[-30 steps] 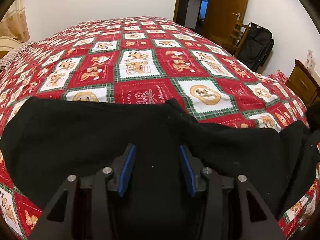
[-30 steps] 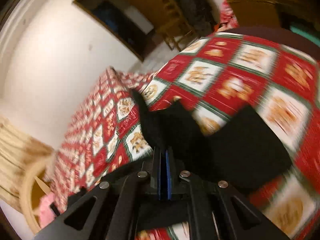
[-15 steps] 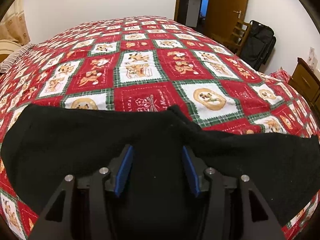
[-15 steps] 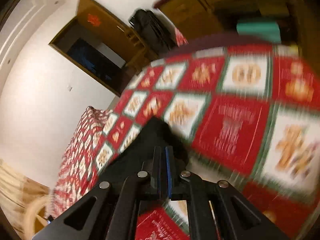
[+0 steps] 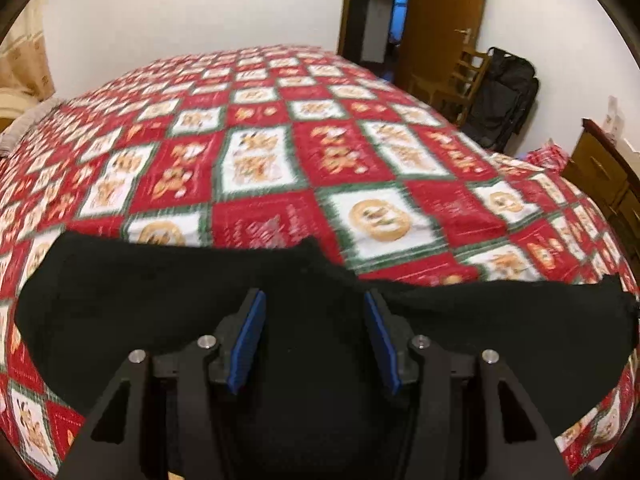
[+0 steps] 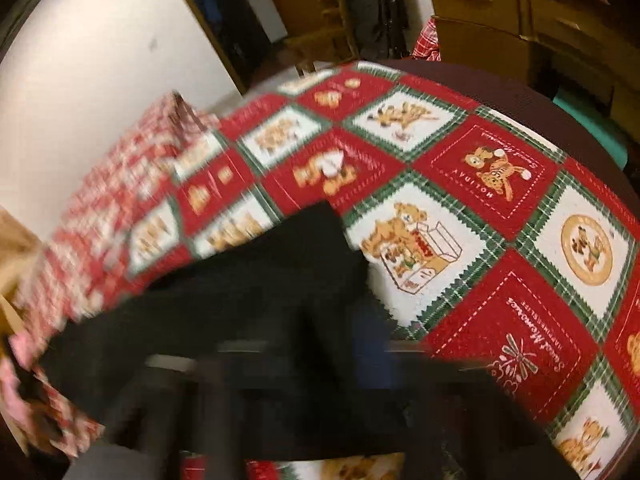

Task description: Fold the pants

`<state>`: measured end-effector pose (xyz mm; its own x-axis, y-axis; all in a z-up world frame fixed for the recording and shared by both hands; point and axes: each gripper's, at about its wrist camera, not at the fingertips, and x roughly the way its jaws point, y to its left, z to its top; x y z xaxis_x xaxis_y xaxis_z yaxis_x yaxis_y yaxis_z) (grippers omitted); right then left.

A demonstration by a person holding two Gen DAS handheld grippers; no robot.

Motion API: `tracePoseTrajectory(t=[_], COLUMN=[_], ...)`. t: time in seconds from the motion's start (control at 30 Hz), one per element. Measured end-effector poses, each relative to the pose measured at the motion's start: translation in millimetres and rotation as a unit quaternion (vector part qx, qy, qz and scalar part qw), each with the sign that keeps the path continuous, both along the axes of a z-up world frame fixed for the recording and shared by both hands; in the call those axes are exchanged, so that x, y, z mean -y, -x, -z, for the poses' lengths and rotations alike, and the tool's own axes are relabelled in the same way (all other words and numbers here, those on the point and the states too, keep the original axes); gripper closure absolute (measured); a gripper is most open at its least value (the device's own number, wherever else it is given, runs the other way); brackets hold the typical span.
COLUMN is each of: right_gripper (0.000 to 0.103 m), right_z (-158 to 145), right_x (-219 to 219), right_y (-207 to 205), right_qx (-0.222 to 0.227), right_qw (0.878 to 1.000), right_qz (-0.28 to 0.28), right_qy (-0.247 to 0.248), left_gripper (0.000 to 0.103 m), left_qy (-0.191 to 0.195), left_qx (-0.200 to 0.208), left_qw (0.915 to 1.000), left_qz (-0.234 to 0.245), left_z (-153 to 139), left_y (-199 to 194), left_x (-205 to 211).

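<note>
The black pants (image 5: 160, 312) lie spread as a wide band across the lower part of the left wrist view on the patterned bed (image 5: 360, 152), looking only partly folded, with at least one more fold and a tidy-up left, as I judge it. The left gripper (image 5: 312, 336) hangs over the cloth with its jaws apart, clamping nothing. The right gripper (image 6: 320, 360) (badly blurred, low in its frame) is closing its jaws; whether cloth sits between them I cannot tell.
</note>
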<state>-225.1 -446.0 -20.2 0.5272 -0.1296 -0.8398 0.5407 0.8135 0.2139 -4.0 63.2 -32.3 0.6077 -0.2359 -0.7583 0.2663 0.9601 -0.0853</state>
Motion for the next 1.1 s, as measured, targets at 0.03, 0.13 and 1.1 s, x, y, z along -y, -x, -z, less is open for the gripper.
tracePoseTrajectory(t=[0.03,0.13,1.1], right_gripper=[0.094,0.094,0.029], right_z=[-2,-9,-7], right_x=[-3,-7,22], right_y=[0,5,35], right_qx=[0.002,0.015,0.091], right_qw=[1.000,1.000,0.996], right_qz=[-0.005,-0.010,0.011], right_qy=[0.007,0.016,-0.018], left_gripper=[0.049,0.049,0.049], left_qy=[0.002,0.004,0.006], left_qx=[0.001,-0.003,0.001], left_qw=[1.0000,0.9999,0.9998], left_qz=[0.003,0.011,-0.019], left_z=[-2,-3,-1], left_y=[0,-1,4], left_x=[4,14,20])
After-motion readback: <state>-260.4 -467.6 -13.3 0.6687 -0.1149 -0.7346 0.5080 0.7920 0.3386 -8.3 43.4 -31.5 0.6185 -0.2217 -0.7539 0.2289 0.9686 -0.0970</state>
